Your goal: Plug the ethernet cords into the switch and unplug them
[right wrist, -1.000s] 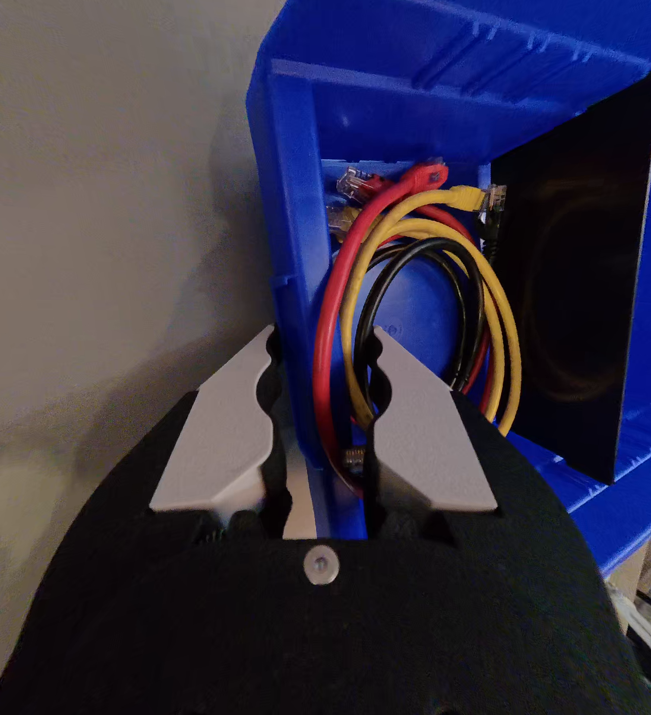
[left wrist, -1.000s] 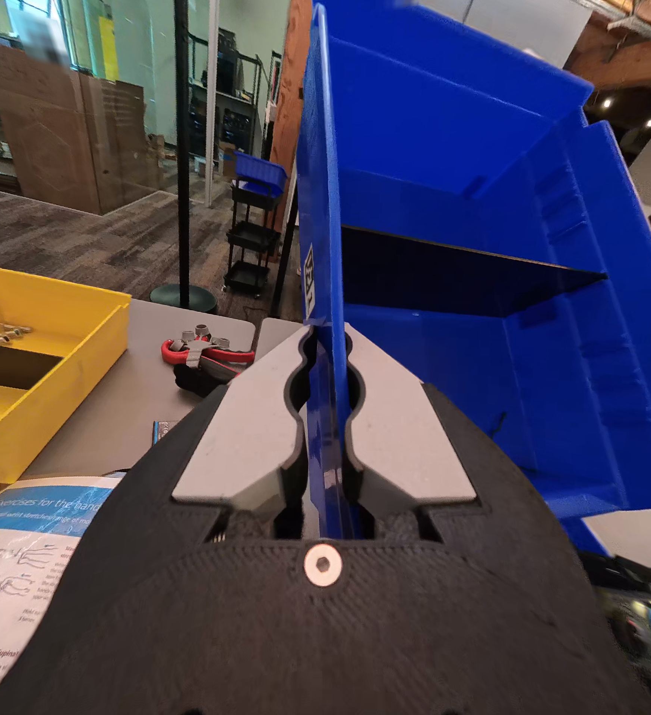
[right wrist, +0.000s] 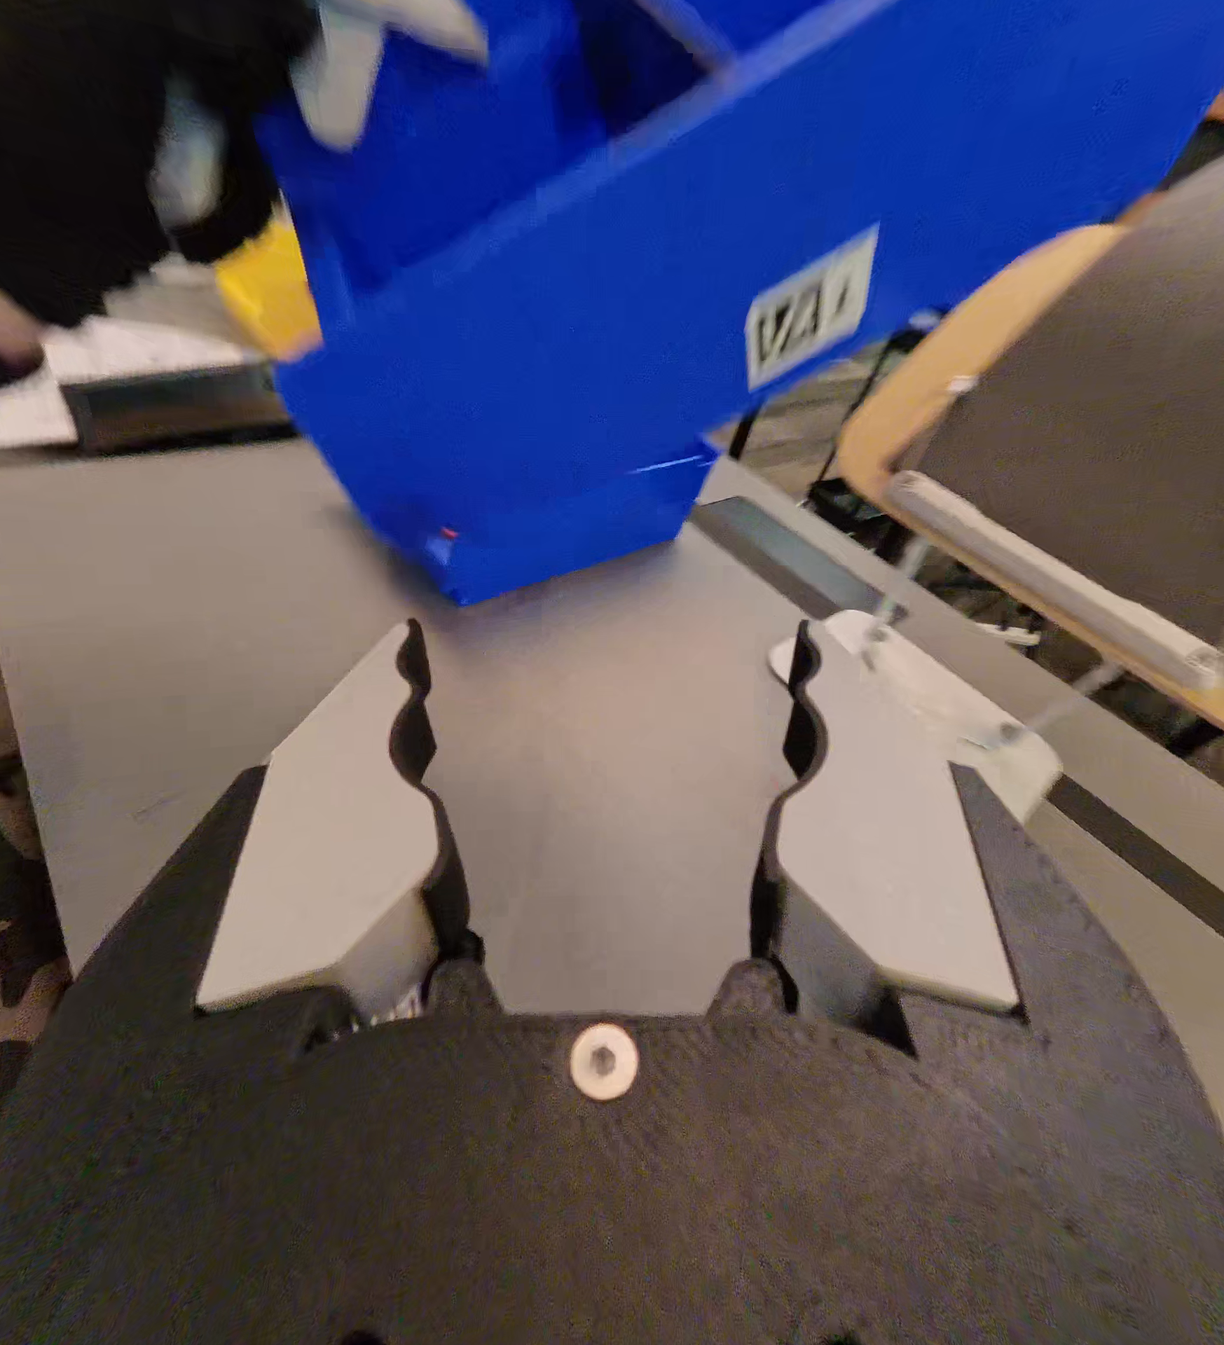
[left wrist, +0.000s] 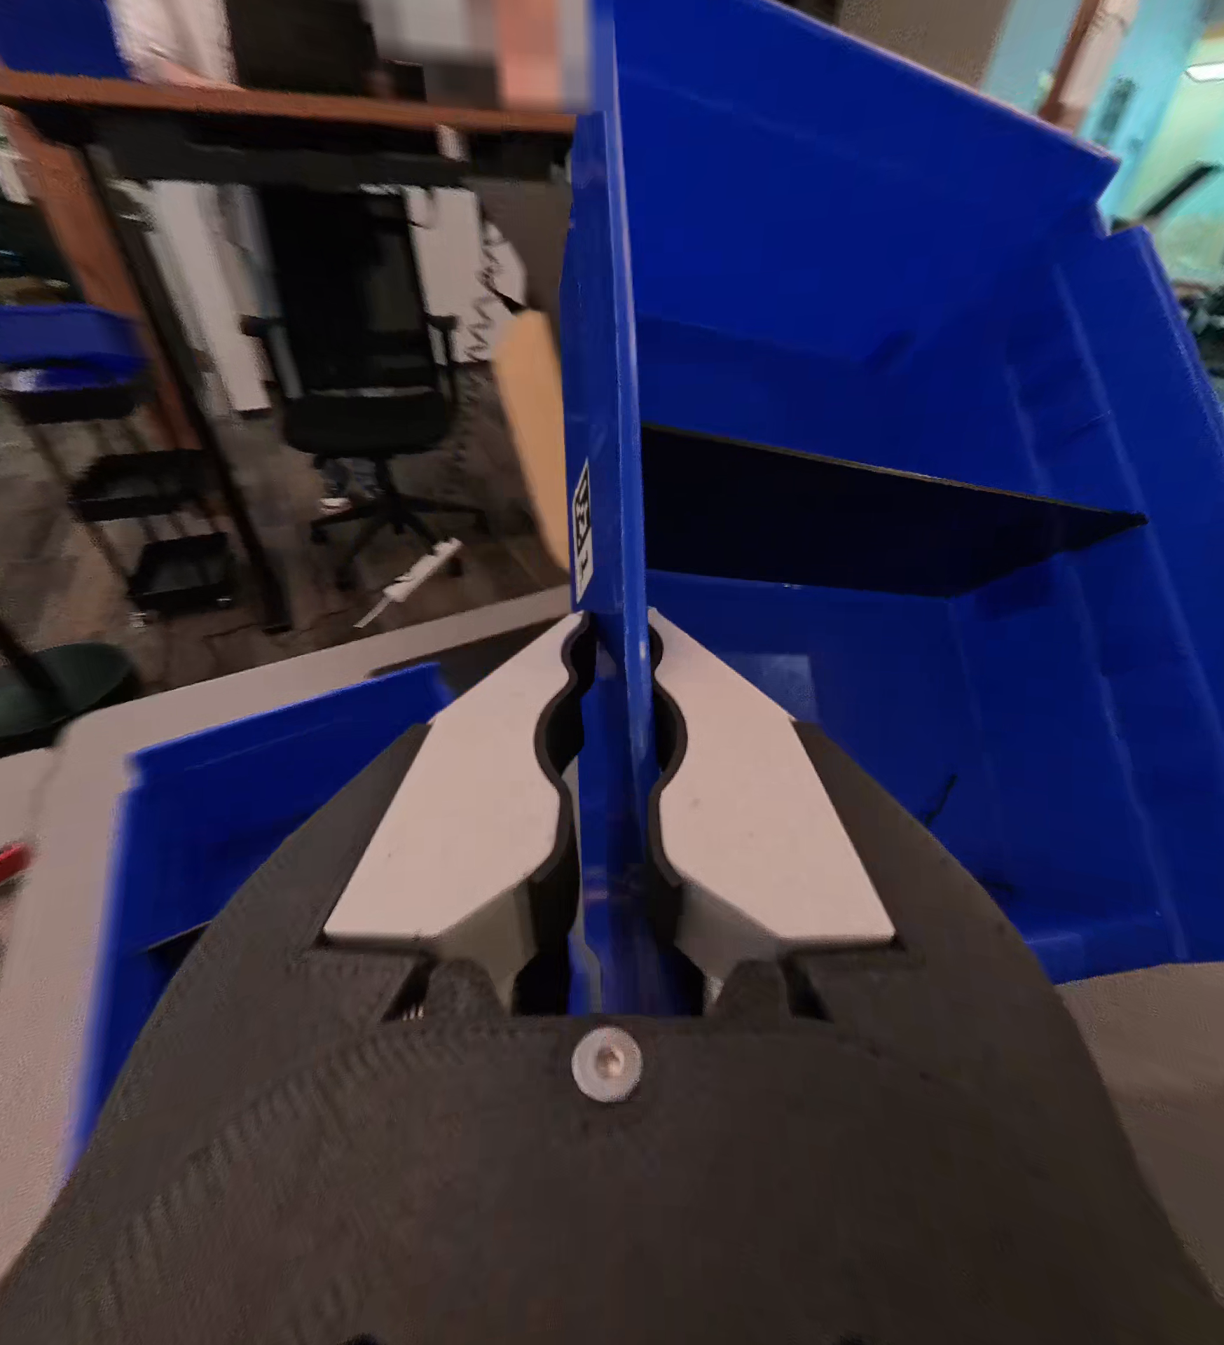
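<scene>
Our left tool [left wrist: 616, 691] is clamped narrow on the side wall of the blue bin [left wrist: 885, 306], which runs up the centre of the left wrist view with a black divider [left wrist: 849, 517] crossing its inside at the right. A second blue bin [left wrist: 245, 786] sits low at the left of that frame, on the grey desk [left wrist: 4, 800]. In the right wrist view our right tool [right wrist: 605, 655] stands wide with nothing between its fingers, low in the frame over bare desk, while the bin hangs tilted in the upper centre with one corner near the desk top.

We cannot see the ethernet cords or the switch in either view. A small red spot shows at the bin's lowest corner, but it is too small to name. We judge the cords are likely inside the tilted bin, out of sight.

The step in hand looks to us like setting the bin down or tipping it, well ahead of any plugging. To do it well, we would keep the left grip firm and low on the wall so the bin does not swing, bring it to rest flat on open desk rather than on its corner, and keep the right tool clear below until the bin is steady. Both views are blurred, so slowing the motion would help.
</scene>
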{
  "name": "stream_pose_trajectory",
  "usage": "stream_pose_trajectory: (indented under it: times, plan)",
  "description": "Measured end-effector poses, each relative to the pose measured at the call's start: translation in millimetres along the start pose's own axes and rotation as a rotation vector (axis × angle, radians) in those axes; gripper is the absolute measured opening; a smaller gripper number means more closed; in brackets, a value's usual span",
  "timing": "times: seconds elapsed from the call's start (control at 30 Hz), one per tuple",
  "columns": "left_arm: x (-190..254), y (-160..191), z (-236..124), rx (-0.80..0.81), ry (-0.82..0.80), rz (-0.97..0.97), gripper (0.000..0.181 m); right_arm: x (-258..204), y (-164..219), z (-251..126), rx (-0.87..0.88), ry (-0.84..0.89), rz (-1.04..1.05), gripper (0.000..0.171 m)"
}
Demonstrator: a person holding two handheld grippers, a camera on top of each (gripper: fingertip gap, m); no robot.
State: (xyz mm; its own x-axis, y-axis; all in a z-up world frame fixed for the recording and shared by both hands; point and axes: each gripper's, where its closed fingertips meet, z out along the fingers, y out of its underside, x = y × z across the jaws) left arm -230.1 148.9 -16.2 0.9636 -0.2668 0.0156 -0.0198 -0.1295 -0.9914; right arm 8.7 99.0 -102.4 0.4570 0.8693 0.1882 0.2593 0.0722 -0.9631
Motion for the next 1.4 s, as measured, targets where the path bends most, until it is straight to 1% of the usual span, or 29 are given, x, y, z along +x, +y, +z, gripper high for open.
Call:
stream_pose_trajectory:
  times: [0.07,0.13,0.23,0.27,0.3,0.37,0.4,0.53,0.57,0.63,0.73,0.83,0.9,0.97,1.03,1.13,1.2,1.3,1.4]
  plan:
    - [58,18,40,-0.038,0.089,-0.004,0.007,22,-1,-41,0.072,0.049,0.083,0.103]
    - [115,44,80,-0.095,0.178,-0.025,0.007,42,8,-73,0.109,0.095,0.170,0.103]
    - [193,84,132,-0.188,0.284,-0.033,0.006,69,42,-101,0.069,0.151,0.297,0.103]
    - [214,97,148,-0.214,0.299,-0.048,0.007,80,54,-110,0.067,0.185,0.338,0.112]
    - [232,109,163,-0.232,0.316,-0.068,0.006,93,68,-120,0.057,0.221,0.369,0.120]
    - [263,132,188,-0.278,0.357,-0.110,0.008,117,98,-138,0.018,0.287,0.433,0.112]
    - [278,142,199,-0.301,0.368,-0.118,0.008,127,112,-145,0.004,0.314,0.465,0.111]
    - [329,179,235,-0.374,0.387,-0.149,0.012,166,164,-164,-0.076,0.422,0.532,0.123]
    - [337,186,241,-0.396,0.388,-0.159,0.013,175,172,-168,-0.071,0.442,0.548,0.123]
    - [350,196,253,-0.414,0.384,-0.153,0.013,192,183,-176,-0.064,0.475,0.564,0.118]
    - [368,204,266,-0.420,0.395,-0.185,0.020,217,196,-179,-0.109,0.527,0.534,0.119]
    - [386,216,274,-0.427,0.395,-0.221,0.037,245,214,-176,-0.170,0.549,0.542,0.123]
    - [395,219,278,-0.414,0.394,-0.225,0.049,263,227,-176,-0.220,0.542,0.544,0.118]
    - [403,219,280,-0.415,0.413,-0.267,0.059,286,231,-177,-0.185,0.533,0.558,0.102]
    - [413,214,283,-0.404,0.440,-0.334,0.073,310,237,-178,-0.174,0.520,0.575,0.089]
    - [429,208,290,-0.420,0.476,-0.394,0.085,349,243,-182,-0.187,0.539,0.550,0.061]
    - [436,204,297,-0.416,0.514,-0.440,0.089,371,248,-179,-0.186,0.518,0.565,0.055]
    - [436,199,314,-0.405,0.545,-0.529,0.087,400,257,-169,-0.175,0.480,0.562,0.048]
    - [436,196,332,-0.403,0.535,-0.521,0.088,425,263,-156,-0.133,0.441,0.582,0.045]
